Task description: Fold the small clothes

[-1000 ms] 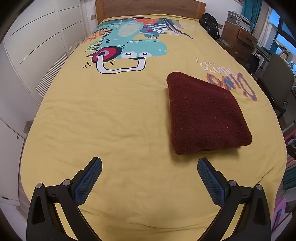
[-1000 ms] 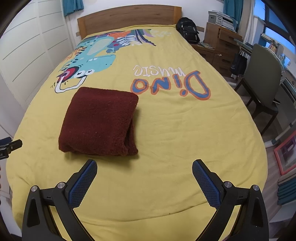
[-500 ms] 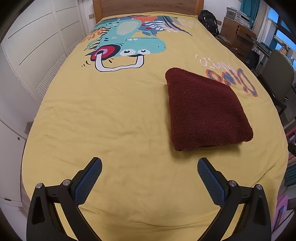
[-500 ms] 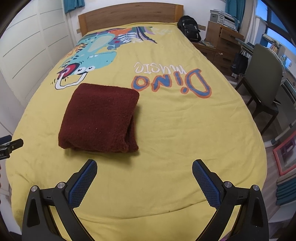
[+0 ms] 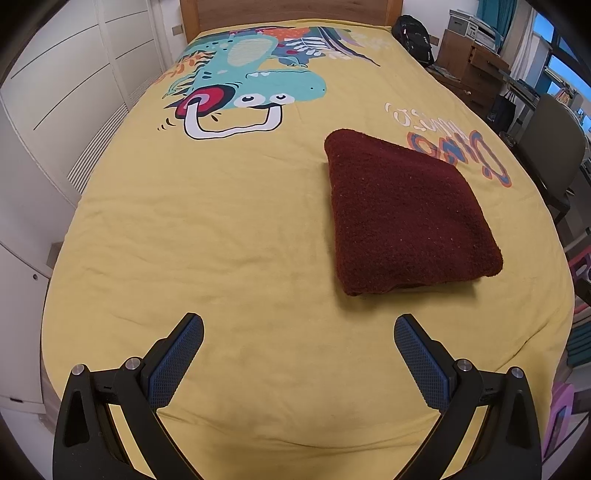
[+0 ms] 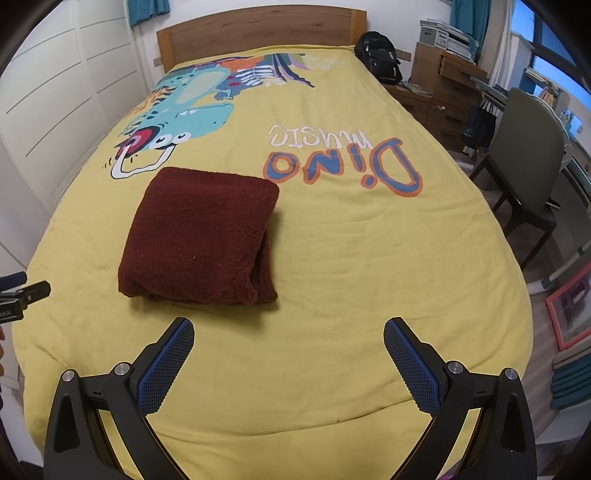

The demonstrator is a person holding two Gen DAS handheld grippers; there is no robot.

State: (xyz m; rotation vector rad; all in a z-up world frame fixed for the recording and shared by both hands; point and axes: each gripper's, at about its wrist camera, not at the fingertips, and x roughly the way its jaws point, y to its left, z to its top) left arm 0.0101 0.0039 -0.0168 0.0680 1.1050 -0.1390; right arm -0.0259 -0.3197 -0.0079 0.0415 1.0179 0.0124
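A dark red fuzzy garment (image 5: 406,218) lies folded into a thick square on the yellow bedspread (image 5: 221,229). In the right wrist view the same garment (image 6: 201,236) sits left of centre, its layered folds facing the near right. My left gripper (image 5: 298,332) hovers open over the bed's near end, below and left of the garment, with nothing between its blue pads. My right gripper (image 6: 289,336) is open too, just short of the garment's near right corner. The left gripper's tip (image 6: 22,291) shows at the left edge of the right wrist view.
The bedspread carries a dinosaur print (image 5: 247,88) and "Dino music" lettering (image 6: 340,158). A wooden headboard (image 6: 258,33) closes the far end. White wardrobe doors (image 5: 55,92) line the left. A backpack (image 6: 378,55), drawers (image 6: 447,85) and a chair (image 6: 524,162) stand to the right.
Both views have pulled back and risen slightly, so the garment sits a little farther from the fingers. The garment itself has not moved. Both grippers stay open.
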